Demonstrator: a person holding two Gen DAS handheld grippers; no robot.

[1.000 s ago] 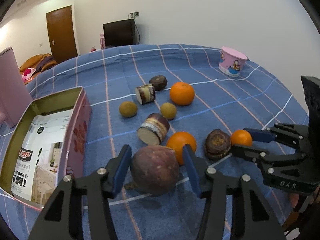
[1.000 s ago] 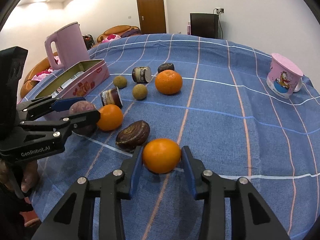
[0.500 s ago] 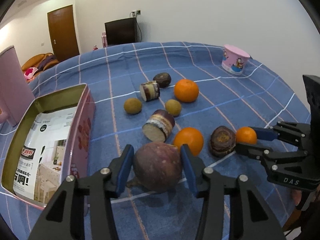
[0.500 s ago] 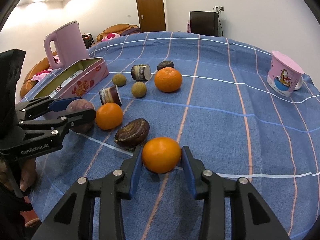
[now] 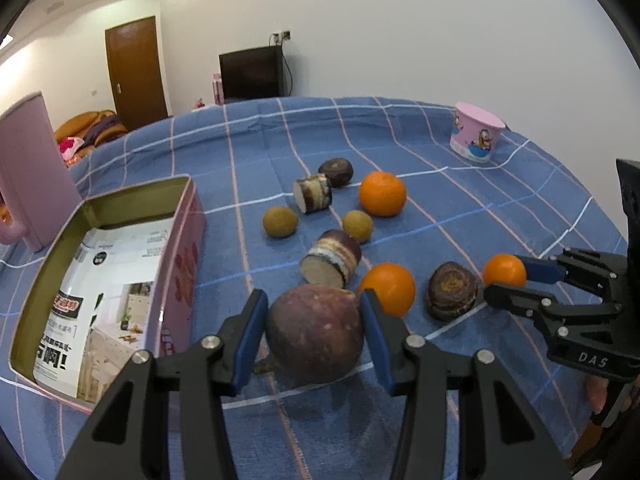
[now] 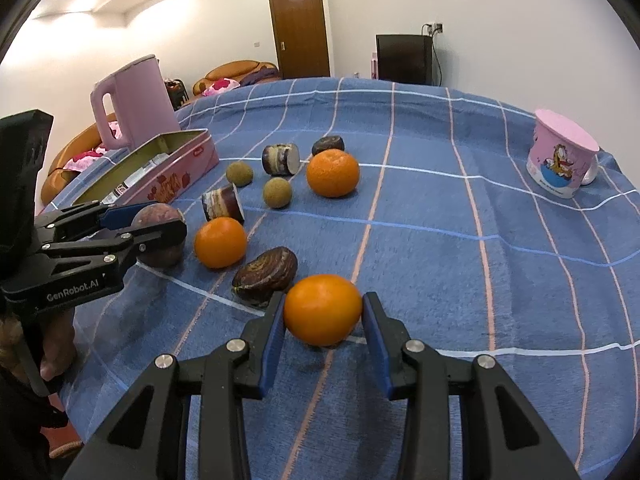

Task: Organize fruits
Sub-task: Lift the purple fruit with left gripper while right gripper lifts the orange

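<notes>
A big round purple fruit point(image 5: 316, 332) rests on the blue checked cloth, and my left gripper point(image 5: 312, 308) is shut on it, a blue pad pressed to each side. In the right wrist view the same left gripper point(image 6: 160, 220) is at the left with the purple fruit point(image 6: 158, 216) in it. A small orange point(image 6: 322, 310) sits on the cloth with my right gripper point(image 6: 322, 308) shut on it. The left wrist view shows the right gripper point(image 5: 504, 280) at the right, holding that small orange point(image 5: 504, 270). An open pink tin point(image 5: 180, 240) lies left of the purple fruit.
More fruit lies ahead: two oranges point(image 5: 382, 194) point(image 5: 390, 288), two yellow-brown round fruits point(image 5: 280, 221), dark wrinkled fruits point(image 5: 452, 290) and two cut layered pieces point(image 5: 330, 264). A pink cup point(image 5: 476, 136) stands far right. A pink kettle point(image 6: 132, 104) stands behind the tin.
The left jaws have closed in until the pads touch the purple fruit. The right gripper still holds the small orange in the same spot.
</notes>
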